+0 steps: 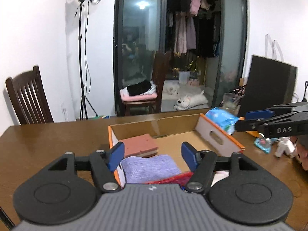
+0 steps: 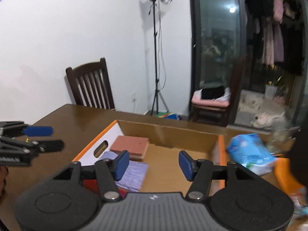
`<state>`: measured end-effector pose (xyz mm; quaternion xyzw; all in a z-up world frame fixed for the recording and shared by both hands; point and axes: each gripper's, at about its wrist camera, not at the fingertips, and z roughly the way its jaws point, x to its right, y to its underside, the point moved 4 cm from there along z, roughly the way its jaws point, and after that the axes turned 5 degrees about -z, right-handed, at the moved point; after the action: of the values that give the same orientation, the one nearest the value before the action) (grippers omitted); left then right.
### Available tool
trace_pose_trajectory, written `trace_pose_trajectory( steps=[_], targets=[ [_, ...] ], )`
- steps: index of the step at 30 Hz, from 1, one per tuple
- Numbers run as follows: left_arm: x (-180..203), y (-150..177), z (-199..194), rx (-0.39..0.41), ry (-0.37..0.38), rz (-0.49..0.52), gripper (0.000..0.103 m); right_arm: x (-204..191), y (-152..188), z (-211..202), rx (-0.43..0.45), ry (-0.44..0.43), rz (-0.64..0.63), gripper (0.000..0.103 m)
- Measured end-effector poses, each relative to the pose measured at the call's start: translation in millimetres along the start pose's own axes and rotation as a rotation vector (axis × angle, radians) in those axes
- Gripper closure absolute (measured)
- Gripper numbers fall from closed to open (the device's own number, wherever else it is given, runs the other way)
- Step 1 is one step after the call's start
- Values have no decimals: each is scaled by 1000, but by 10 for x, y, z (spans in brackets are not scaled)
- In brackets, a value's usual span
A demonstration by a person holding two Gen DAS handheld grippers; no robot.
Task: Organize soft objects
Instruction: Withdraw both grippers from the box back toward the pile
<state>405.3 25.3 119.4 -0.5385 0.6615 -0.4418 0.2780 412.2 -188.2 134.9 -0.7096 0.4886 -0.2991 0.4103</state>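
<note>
Over the shallow orange-edged cardboard box [image 1: 219, 134] on the brown wooden worktop [image 1: 57, 140], my left gripper [image 1: 153, 156] and right gripper [image 2: 152, 162] both hang wide, holding nothing. A folded lilac cloth [image 1: 150, 168] and a brick-red sponge block [image 1: 139, 144] lie inside. I judge the blue plastic tissue pack [image 2: 250, 153], just outside the box, comes next. Readable: "DAS" on the right gripper's side.
</note>
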Motion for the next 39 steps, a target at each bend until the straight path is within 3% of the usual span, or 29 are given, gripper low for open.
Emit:
trace_pose_trajectory(
  steps=[8, 15, 21, 26, 30, 39],
  targets=[
    [315, 240, -621, 70, -2, 0, 24, 48, 335, -904, 92, 30, -1, 39],
    [655, 980, -1288, 158, 1, 16, 19, -334, 1003, -1501, 181, 57, -57, 36],
    [836, 1779, -1703, 146, -8, -36, 14, -752, 1767, -1894, 201, 48, -20, 34],
    [933, 2277, -1681, 26, 9, -64, 13, -889, 2282, -2047, 182, -3, 101, 33],
    [954, 2259, -1565, 37, -16, -42, 13, -851, 2317, -1998, 148, 80, 82, 33],
    [816, 2335, -1232, -29, -35, -87, 13, -715, 2397, -1741, 124, 88, 165, 34]
  ],
)
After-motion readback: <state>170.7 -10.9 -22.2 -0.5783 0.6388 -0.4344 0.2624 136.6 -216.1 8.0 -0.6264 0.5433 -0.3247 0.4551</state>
